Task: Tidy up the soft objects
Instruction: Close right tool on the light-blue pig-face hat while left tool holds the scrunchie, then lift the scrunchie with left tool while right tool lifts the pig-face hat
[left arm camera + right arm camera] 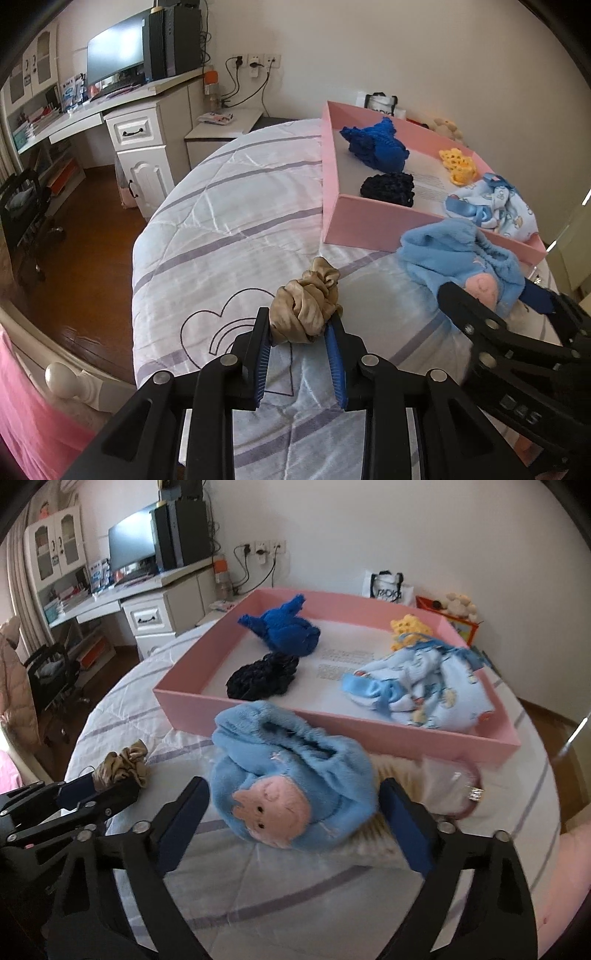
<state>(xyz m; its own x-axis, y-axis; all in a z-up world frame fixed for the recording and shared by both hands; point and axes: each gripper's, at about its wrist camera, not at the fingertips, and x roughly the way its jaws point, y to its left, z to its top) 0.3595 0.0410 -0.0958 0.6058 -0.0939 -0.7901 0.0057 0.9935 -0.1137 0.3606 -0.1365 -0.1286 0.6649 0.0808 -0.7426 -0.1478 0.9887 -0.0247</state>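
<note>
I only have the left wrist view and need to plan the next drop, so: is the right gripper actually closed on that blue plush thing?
Observer: No. The right gripper straddles the blue plush hat; pads clear of it.
Operator: Anything hidden behind the hat?
Observer: Yes, a cream fluffy item lies beside it on the bed.
Operator: Room in the pink box?
Observer: Its near middle floor is bare, between the black knit piece and the printed baby cloth.
</note>
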